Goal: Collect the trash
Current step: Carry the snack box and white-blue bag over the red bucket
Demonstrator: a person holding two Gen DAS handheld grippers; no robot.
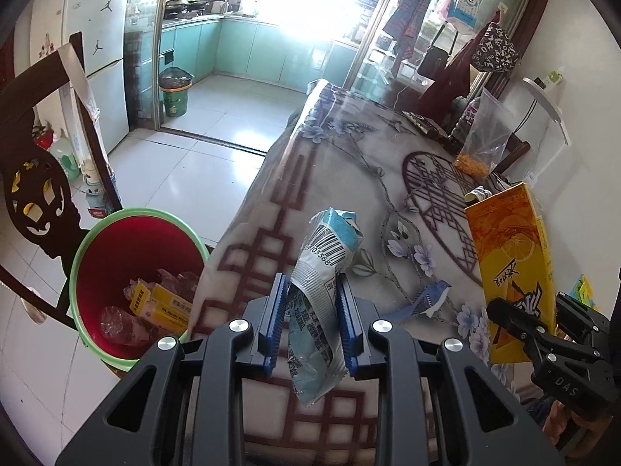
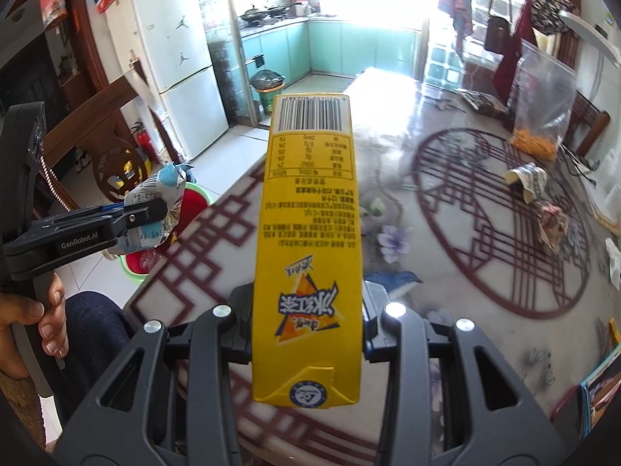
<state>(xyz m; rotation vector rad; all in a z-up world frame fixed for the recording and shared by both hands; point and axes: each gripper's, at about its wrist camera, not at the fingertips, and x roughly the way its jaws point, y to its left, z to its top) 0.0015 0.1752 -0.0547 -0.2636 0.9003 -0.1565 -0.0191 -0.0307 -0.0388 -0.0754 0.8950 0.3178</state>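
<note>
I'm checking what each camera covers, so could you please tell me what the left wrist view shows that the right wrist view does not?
Only the left wrist view looks into the red bin, showing yellow packaging already inside.

Only the right wrist view shows the crumpled scraps left on the table, and the hand holding the left gripper.

Both show the left gripper shut on the blue-white wrapper and the right gripper shut on the yellow carton.
</note>
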